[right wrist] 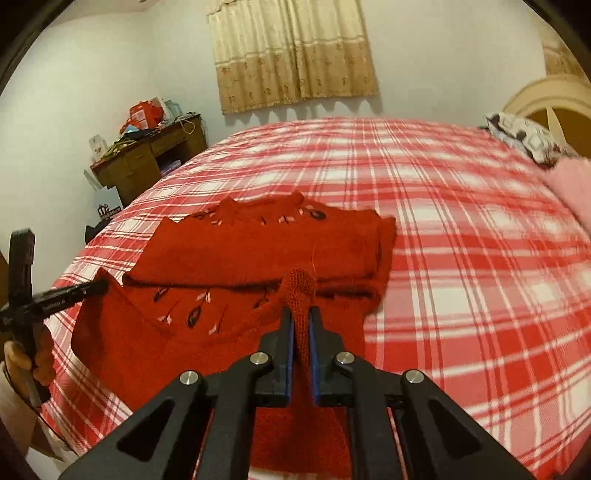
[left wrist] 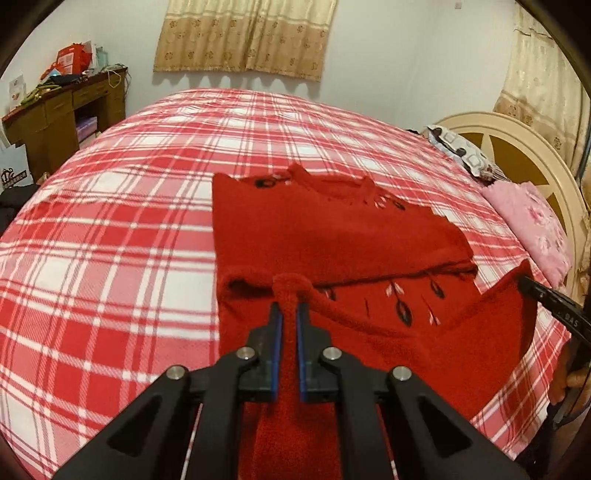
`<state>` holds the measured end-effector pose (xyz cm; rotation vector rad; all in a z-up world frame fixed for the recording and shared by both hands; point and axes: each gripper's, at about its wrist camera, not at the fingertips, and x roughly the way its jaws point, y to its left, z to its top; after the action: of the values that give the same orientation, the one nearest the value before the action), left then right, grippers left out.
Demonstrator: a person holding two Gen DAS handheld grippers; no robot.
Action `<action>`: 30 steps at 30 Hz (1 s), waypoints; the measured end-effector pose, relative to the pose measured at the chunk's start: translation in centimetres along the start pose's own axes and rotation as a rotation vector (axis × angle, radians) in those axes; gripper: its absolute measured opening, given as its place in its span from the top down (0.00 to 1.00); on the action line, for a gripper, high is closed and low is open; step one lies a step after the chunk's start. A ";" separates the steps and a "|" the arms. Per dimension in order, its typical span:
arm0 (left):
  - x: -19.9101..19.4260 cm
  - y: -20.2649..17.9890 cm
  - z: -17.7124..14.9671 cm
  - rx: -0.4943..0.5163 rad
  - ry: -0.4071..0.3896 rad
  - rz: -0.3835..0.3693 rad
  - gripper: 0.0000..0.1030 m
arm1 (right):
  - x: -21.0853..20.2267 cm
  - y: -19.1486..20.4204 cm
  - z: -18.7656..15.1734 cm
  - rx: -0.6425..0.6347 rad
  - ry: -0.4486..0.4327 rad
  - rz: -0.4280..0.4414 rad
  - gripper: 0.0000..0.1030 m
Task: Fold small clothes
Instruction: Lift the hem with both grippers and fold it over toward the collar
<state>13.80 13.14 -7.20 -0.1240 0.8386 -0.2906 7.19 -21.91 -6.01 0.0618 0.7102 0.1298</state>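
Note:
A red knitted sweater (left wrist: 332,229) with small embroidered leaves lies partly folded on the red-and-white plaid bed (left wrist: 110,240). My left gripper (left wrist: 289,306) is shut on a bunched fold of the sweater's near edge, which is raised off the bed. At the right edge of the left wrist view, my right gripper (left wrist: 522,280) pinches the sweater's other near corner. In the right wrist view the right gripper (right wrist: 300,310) is shut on a ridge of the sweater (right wrist: 258,251). The left gripper (right wrist: 101,284), held by a hand (right wrist: 22,358), grips the left corner there.
A pink pillow (left wrist: 532,225) and a patterned pillow (left wrist: 461,151) lie against the cream headboard (left wrist: 517,147) on the right. A cluttered wooden desk (left wrist: 55,114) stands at the far left by the wall. A beige curtain (left wrist: 243,33) hangs behind the bed.

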 end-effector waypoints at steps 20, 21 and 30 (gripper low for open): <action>5.2 3.2 11.1 -0.088 -0.062 0.056 0.93 | 9.5 -2.7 11.7 -0.059 -0.039 -0.122 0.94; 5.7 3.3 11.7 -0.089 -0.065 0.061 0.93 | 10.1 -2.8 12.3 -0.060 -0.044 -0.131 0.94; 12.1 4.1 14.0 -0.122 -0.037 0.144 0.93 | 18.7 -4.6 14.0 -0.037 0.000 -0.197 0.94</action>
<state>32.79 13.35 -7.46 -0.1811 0.8238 -0.1017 30.79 -24.05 -7.97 -0.0441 0.7097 -0.0461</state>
